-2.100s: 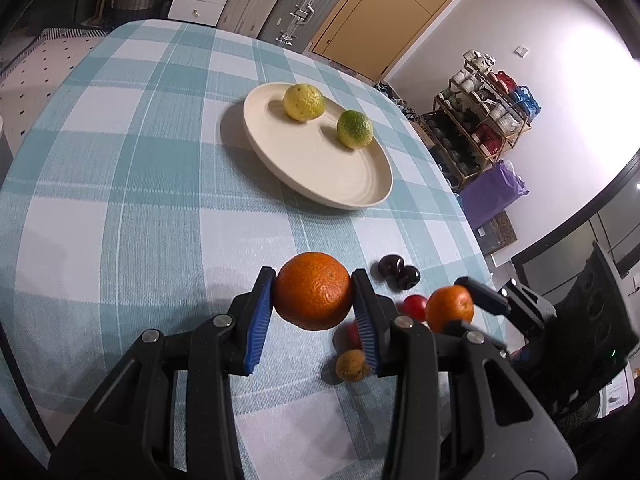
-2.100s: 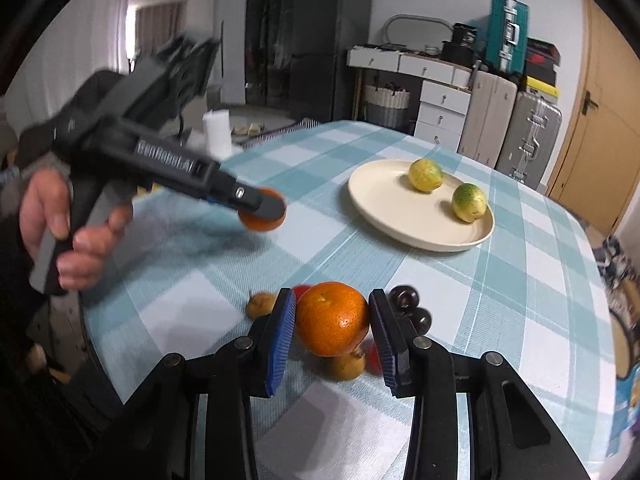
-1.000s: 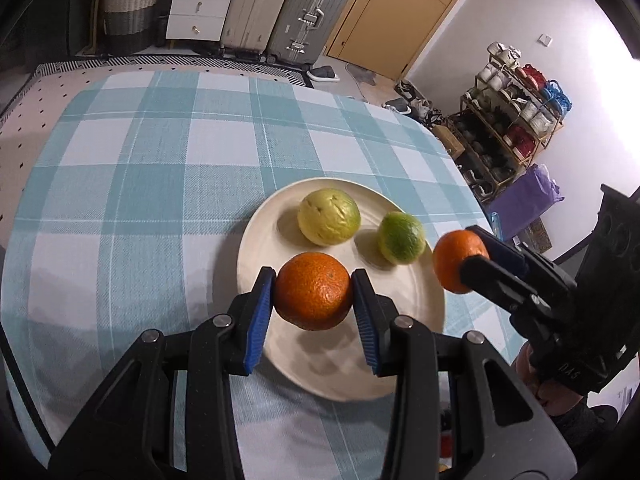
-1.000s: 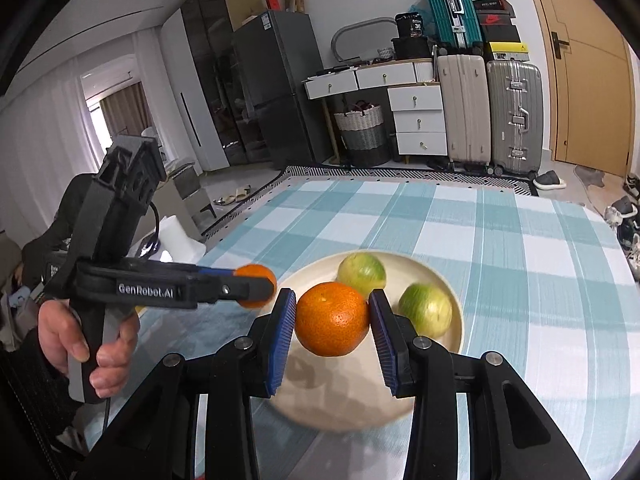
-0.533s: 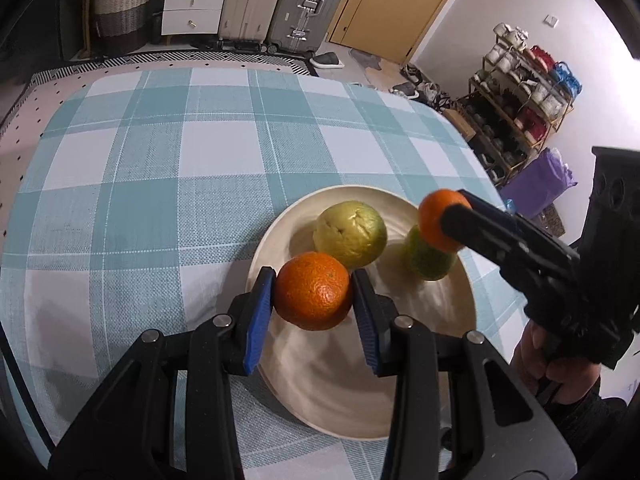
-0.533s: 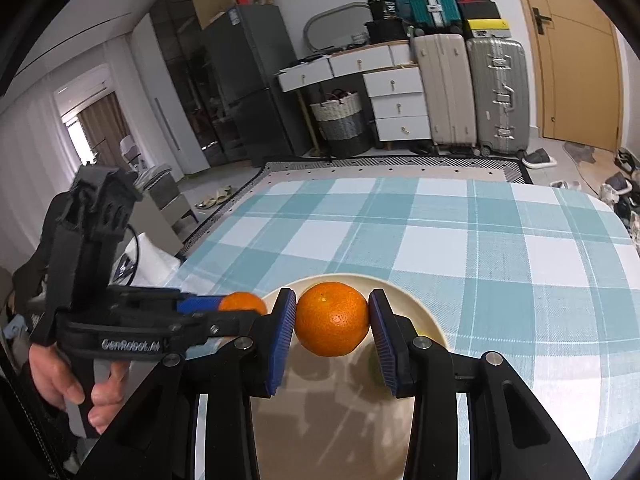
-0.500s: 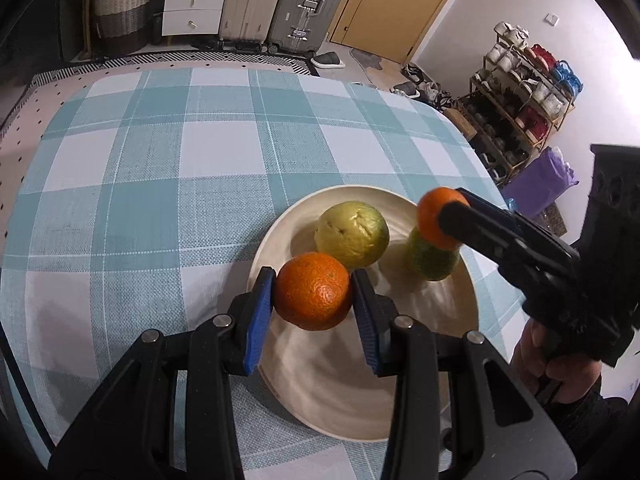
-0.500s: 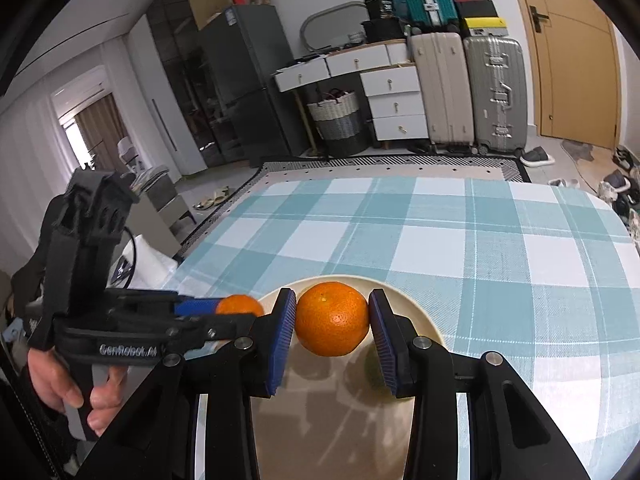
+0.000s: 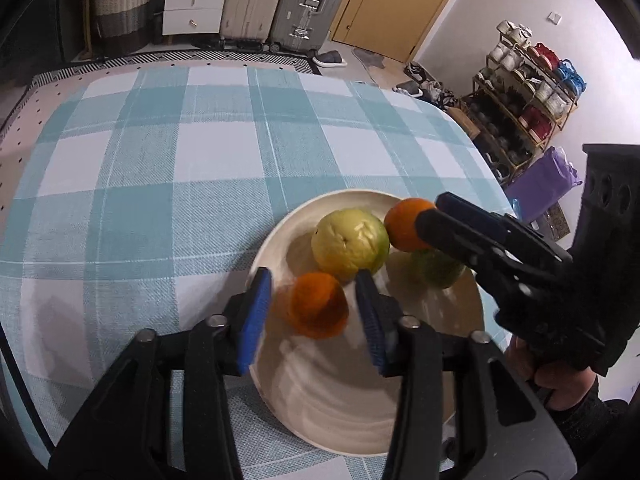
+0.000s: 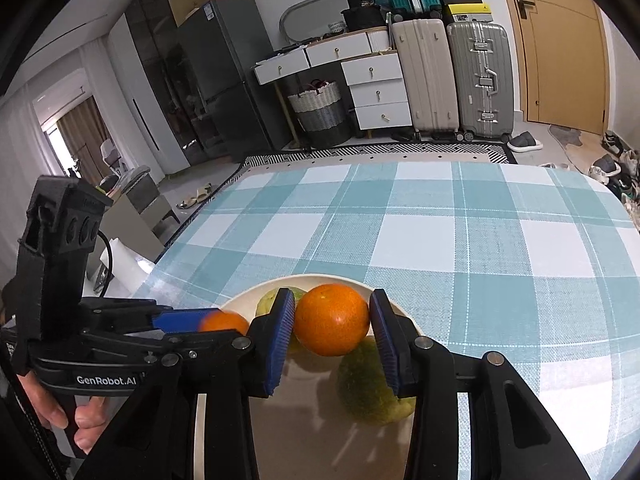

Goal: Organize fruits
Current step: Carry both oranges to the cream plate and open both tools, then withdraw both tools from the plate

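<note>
Left tool (image 9: 314,312): jaws just opened, blurred orange (image 9: 318,310) loose between pads, over plate (image 9: 340,404).
Right tool (image 10: 332,342): jaws just widened; whether its orange (image 10: 332,319) is gripped cannot be told.
Table (image 9: 160,168): far half bare.
Right view only: hand (image 10: 68,412).

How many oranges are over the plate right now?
2. One orange sits blurred between the left gripper's open pads above the plate; the other orange sits between the right gripper's pads. More could be hidden behind the grippers.
</note>
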`<state>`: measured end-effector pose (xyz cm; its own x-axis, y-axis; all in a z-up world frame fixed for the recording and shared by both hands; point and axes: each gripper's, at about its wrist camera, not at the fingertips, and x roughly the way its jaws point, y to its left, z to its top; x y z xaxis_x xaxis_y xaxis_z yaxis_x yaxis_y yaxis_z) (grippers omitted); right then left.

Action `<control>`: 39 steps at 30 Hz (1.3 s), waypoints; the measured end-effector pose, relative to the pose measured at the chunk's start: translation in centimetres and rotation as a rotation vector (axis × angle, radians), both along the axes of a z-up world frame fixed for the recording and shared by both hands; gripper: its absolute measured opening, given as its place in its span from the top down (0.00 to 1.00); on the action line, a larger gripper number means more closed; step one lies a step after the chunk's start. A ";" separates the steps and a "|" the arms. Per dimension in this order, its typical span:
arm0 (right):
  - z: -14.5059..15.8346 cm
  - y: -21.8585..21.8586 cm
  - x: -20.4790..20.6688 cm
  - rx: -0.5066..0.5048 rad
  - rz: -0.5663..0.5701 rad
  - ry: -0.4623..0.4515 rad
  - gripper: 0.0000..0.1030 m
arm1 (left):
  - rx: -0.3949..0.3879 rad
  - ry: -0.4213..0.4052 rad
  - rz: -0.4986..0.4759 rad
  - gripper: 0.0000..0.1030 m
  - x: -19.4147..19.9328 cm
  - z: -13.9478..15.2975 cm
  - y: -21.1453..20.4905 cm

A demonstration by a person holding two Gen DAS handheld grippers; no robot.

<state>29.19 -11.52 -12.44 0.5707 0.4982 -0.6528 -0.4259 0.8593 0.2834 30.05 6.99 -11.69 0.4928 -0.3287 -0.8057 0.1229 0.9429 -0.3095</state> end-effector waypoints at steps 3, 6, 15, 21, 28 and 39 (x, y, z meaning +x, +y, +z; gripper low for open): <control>0.4 -0.2 -0.3 0.018 0.003 -0.014 0.51 | -0.004 -0.005 0.010 0.57 -0.3 0.4 0.3; 1.2 -0.5 -0.7 0.031 -0.005 -0.031 0.51 | -0.004 -0.016 0.018 0.57 -0.7 0.9 0.6; 3.8 -1.3 -4.1 0.039 0.009 -0.093 0.44 | 0.012 -0.064 0.055 0.55 -3.8 2.9 0.7; 5.1 -1.6 -7.6 0.036 0.012 -0.135 0.32 | 0.026 -0.099 0.082 0.49 -6.7 4.5 0.5; 5.9 -2.4 -11.4 0.050 0.010 -0.163 0.17 | 0.048 -0.142 0.110 0.41 -10.4 6.5 -0.2; 7.6 -3.1 -16.2 0.085 0.006 -0.206 0.09 | 0.077 -0.206 0.153 0.22 -15.4 9.1 -1.4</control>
